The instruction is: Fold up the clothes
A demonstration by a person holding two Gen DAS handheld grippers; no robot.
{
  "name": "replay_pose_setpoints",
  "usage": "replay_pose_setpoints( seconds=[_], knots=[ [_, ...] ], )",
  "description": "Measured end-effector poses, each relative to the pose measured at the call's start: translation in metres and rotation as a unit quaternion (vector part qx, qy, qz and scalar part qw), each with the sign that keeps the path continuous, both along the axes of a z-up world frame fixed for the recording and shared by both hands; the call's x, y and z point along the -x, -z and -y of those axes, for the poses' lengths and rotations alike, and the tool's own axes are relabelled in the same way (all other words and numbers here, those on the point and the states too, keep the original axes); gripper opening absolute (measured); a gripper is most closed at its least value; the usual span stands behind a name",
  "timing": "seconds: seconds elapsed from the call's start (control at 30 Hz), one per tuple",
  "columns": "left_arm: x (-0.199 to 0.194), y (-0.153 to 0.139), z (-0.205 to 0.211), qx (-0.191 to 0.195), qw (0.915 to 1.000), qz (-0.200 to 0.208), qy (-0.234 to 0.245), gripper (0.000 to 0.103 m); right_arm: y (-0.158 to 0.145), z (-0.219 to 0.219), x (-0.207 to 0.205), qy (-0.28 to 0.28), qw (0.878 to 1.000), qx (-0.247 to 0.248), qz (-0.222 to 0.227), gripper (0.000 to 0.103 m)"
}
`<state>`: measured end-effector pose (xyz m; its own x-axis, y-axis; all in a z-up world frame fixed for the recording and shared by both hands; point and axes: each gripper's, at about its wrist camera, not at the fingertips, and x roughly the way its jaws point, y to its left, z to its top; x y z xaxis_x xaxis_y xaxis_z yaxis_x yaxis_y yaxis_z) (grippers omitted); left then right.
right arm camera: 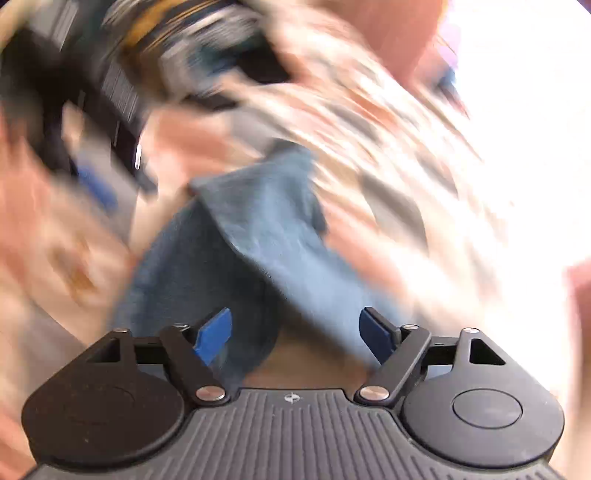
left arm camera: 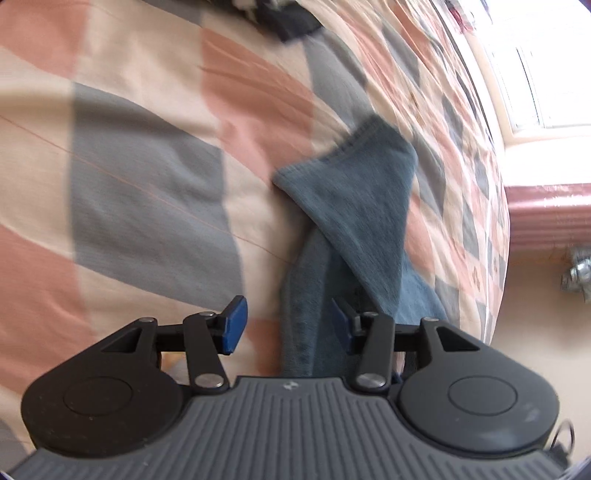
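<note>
Grippers: two, one per view; each has two blue pads on black linkages.
Left gripper (left arm camera: 288, 325): jaws spread apart, nothing pinched; the lower strip of the garment lies on the bedding in the gap between the pads, and the pads do not press on it.
Left gripper pads (left arm camera: 233, 325): the left one is fully visible; the right one is partly hidden behind the cloth's edge.
Right gripper (right arm camera: 295, 332): jaws spread wide, nothing pinched; the garment lies just beyond and below the pads.
Right gripper pads (right arm camera: 214, 334): both visible and clear of the cloth.
Garment: one blue-grey knit piece (left arm camera: 351, 206), with a ribbed hem along its top corner. A triangular flap is folded over a narrower strip running down toward the left gripper.
Garment position: on the bedding, right of centre in the left wrist view.
Bedding: one checked cover (left arm camera: 147, 155) in peach, cream and grey squares, filling most of the left wrist view.
Left wrist view only: a dark bundle of other fabric (left arm camera: 284, 18) at the top edge, a bright window (left arm camera: 535, 74) at upper right, and a pink ribbed surface (left arm camera: 546, 218) beneath it.
Right wrist view only: the same garment (right arm camera: 258, 240), heavily smeared by blur; a dark shape with a blue patch (right arm camera: 96, 188) at left, too blurred to identify.
Containers: none can be made out in either view.
</note>
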<state>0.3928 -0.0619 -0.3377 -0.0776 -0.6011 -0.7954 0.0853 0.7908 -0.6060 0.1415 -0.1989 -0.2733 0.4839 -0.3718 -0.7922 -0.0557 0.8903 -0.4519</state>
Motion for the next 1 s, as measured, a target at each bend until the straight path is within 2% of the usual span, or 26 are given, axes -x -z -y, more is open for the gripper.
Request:
replay_pose_setpoints(
  seconds=[0.07, 0.1, 0.13, 0.17, 0.2, 0.27, 0.33, 0.43, 0.47, 0.5, 0.53, 0.6, 0.67, 0.7, 0.73, 0.77, 0.83, 0.87, 0.9, 0.93, 0.97, 1.0],
  knots=[
    [-0.006, -0.004, -0.009, -0.007, 1.0000, 0.002, -0.002, 0.046, 0.030, -0.013, -0.028, -0.082, 0.993, 0.077, -0.034, 0.076],
    [-0.009, -0.005, -0.012, -0.012, 0.9999, 0.005, 0.000, 0.046, 0.042, -0.016, -0.038, -0.110, 0.988, 0.095, -0.049, 0.070],
    [-0.011, -0.007, -0.015, -0.018, 0.9998, 0.010, 0.002, 0.046, 0.053, -0.019, -0.049, -0.137, 0.982, 0.109, -0.063, 0.050],
    [-0.013, -0.009, -0.017, -0.022, 0.9996, 0.015, 0.004, 0.046, 0.055, -0.015, -0.059, -0.149, 0.982, 0.092, -0.073, 0.034],
    [-0.015, -0.011, -0.018, -0.025, 0.9994, 0.022, 0.006, 0.046, 0.056, -0.010, -0.070, -0.158, 0.981, 0.073, -0.081, 0.002],
    [-0.019, -0.014, -0.016, -0.029, 0.9990, 0.032, 0.011, 0.046, 0.030, 0.019, -0.093, -0.112, 0.992, -0.003, -0.050, 0.003],
    [-0.024, -0.014, -0.008, -0.029, 0.9987, 0.037, 0.019, 0.047, -0.003, 0.056, -0.116, -0.054, 0.996, -0.069, -0.008, 0.001],
    [-0.028, -0.012, 0.013, -0.017, 0.9987, 0.036, 0.032, 0.048, -0.063, 0.126, -0.144, 0.033, 0.988, -0.121, 0.089, 0.001],
    [-0.029, -0.009, 0.022, -0.010, 0.9989, 0.031, 0.034, 0.050, -0.078, 0.148, -0.152, 0.068, 0.981, -0.137, 0.116, 0.003],
    [-0.031, -0.004, 0.030, -0.003, 0.9992, 0.023, 0.032, 0.054, -0.093, 0.170, -0.159, 0.104, 0.973, -0.152, 0.142, 0.016],
    [-0.032, 0.001, 0.039, 0.005, 0.9995, 0.013, 0.029, 0.059, -0.108, 0.192, -0.167, 0.139, 0.962, -0.167, 0.166, 0.047],
    [-0.036, 0.017, 0.053, 0.015, 0.9997, -0.010, 0.013, 0.060, -0.118, 0.225, -0.175, 0.204, 0.948, -0.171, 0.177, 0.085],
    [-0.040, 0.035, 0.064, 0.025, 0.9990, -0.036, -0.005, 0.060, -0.123, 0.240, -0.160, 0.232, 0.933, -0.193, 0.196, 0.085],
    [-0.042, 0.045, 0.068, 0.022, 0.9985, -0.049, -0.014, 0.060, -0.123, 0.245, -0.148, 0.244, 0.924, -0.213, 0.202, 0.090],
    [-0.043, 0.053, 0.072, 0.019, 0.9979, -0.058, -0.019, 0.060, -0.117, 0.246, -0.135, 0.258, 0.917, -0.233, 0.197, 0.095],
    [-0.042, 0.060, 0.077, 0.019, 0.9975, -0.066, -0.018, 0.060, -0.108, 0.244, -0.116, 0.279, 0.909, -0.246, 0.186, 0.095],
    [-0.036, 0.069, 0.090, 0.021, 0.9969, -0.076, 0.001, 0.056, -0.083, 0.236, -0.065, 0.328, 0.886, -0.281, 0.169, 0.095],
    [-0.032, 0.070, 0.097, 0.022, 0.9968, -0.076, 0.016, 0.052, -0.069, 0.230, -0.033, 0.359, 0.865, -0.311, 0.163, 0.095],
    [-0.027, 0.070, 0.104, 0.023, 0.9965, -0.074, 0.032, 0.040, -0.055, 0.224, -0.002, 0.389, 0.842, -0.341, 0.156, 0.095],
    [-0.022, 0.067, 0.110, 0.020, 0.9968, -0.060, 0.049, 0.016, -0.040, 0.216, 0.033, 0.426, 0.812, -0.371, 0.146, 0.094],
    [-0.017, 0.061, 0.116, 0.015, 0.9967, -0.039, 0.069, 0.005, -0.026, 0.207, 0.069, 0.465, 0.780, -0.395, 0.137, 0.093],
    [-0.013, 0.052, 0.118, 0.012, 0.9967, -0.015, 0.080, 0.001, -0.015, 0.197, 0.105, 0.504, 0.745, -0.416, 0.133, 0.092]
  ],
)
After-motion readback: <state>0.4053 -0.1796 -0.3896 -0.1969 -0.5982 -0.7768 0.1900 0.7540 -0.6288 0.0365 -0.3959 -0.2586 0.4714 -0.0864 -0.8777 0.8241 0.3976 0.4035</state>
